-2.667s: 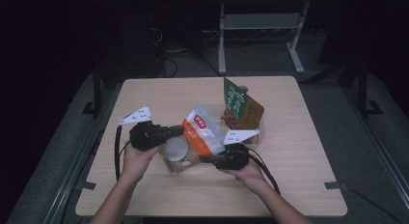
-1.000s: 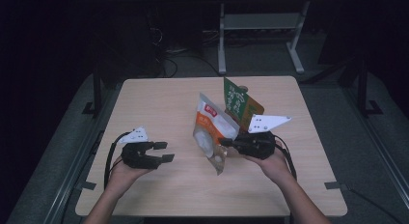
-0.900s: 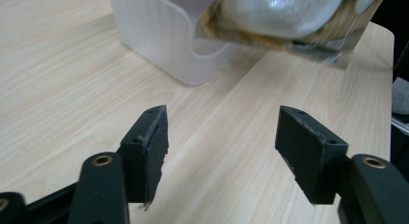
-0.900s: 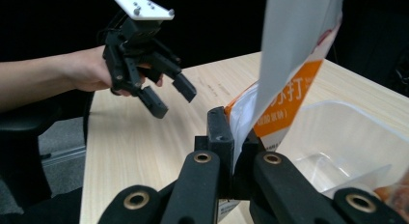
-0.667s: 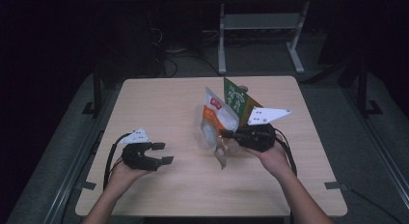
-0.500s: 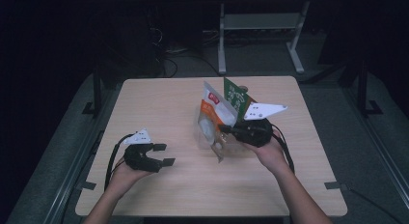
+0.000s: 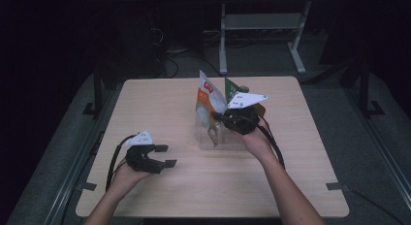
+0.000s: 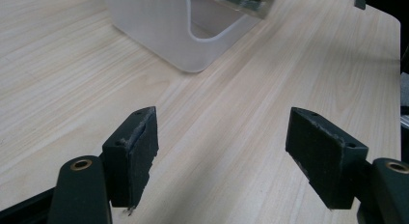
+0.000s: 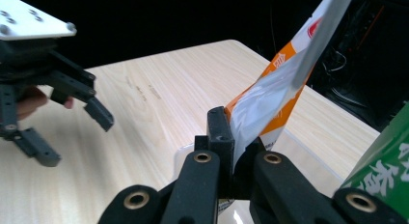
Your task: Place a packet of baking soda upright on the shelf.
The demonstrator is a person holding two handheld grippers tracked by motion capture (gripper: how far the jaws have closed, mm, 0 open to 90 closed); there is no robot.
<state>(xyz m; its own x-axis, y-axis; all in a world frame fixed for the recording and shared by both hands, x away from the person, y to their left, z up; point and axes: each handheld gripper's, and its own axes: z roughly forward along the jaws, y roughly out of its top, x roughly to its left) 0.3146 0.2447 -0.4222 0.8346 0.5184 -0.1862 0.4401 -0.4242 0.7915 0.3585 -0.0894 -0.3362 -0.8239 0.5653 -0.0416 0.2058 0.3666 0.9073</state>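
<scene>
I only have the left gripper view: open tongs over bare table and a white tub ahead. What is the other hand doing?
Observer: The right tongs are shut on an edge of an orange-and-white pouch.
Operator: Is that pouch in the tub yet?
Observer: In the high view it is held upright at the tub. I cannot tell whether its bottom is inside.
Operator: Anything else near it?
Observer: A green pouch shows just behind the orange one. Your left tongs, which have just been opening with nothing between them, are well apart from all that, at the near left of the table.
</scene>
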